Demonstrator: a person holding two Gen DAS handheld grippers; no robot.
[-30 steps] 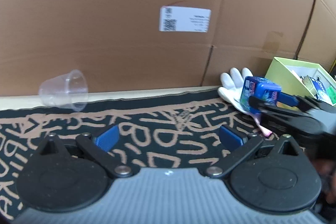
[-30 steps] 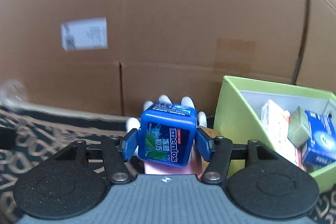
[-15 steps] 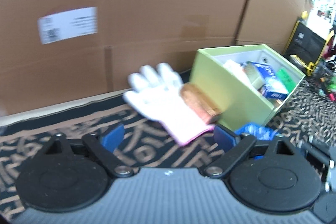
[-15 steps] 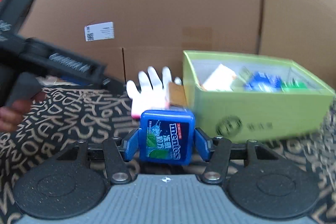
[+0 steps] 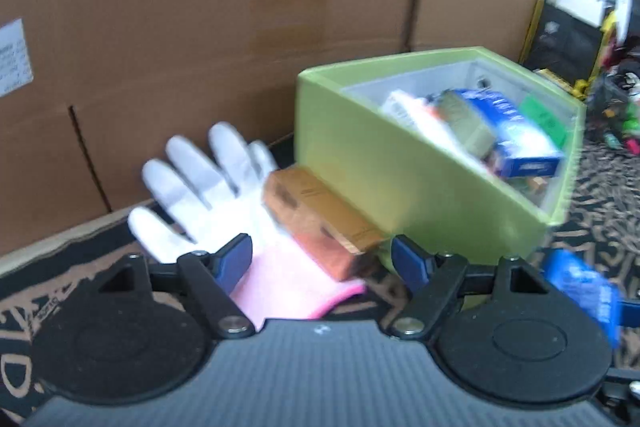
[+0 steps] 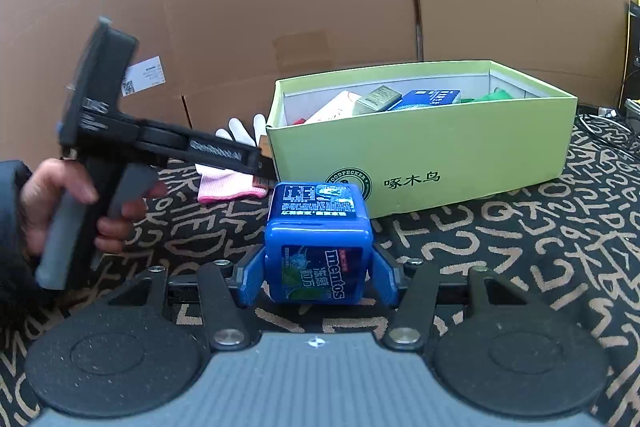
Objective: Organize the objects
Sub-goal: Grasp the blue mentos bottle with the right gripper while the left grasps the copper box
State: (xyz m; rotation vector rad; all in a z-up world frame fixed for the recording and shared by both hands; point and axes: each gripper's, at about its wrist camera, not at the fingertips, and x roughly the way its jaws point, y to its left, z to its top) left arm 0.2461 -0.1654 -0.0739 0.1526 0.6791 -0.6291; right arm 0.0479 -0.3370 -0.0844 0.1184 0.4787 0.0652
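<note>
**Fingers at the green box**

My right gripper (image 6: pixel 318 281) clamps the blue Mentos box (image 6: pixel 318 247) between its 2 fingers, above the patterned counter (image 6: pixel 520 247). My left gripper (image 5: pixel 320 261) is closing, its pads not yet touching the brown carton (image 5: pixel 320 219) that lies on the white glove (image 5: pixel 208 183), against the green box (image 6: pixel 420 163). Cardboard wall (image 6: pixel 320 7) behind.

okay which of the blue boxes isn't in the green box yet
The blue Mentos box, clamped in the right gripper in front of the green box. The other blue box already lies inside it.
</note>
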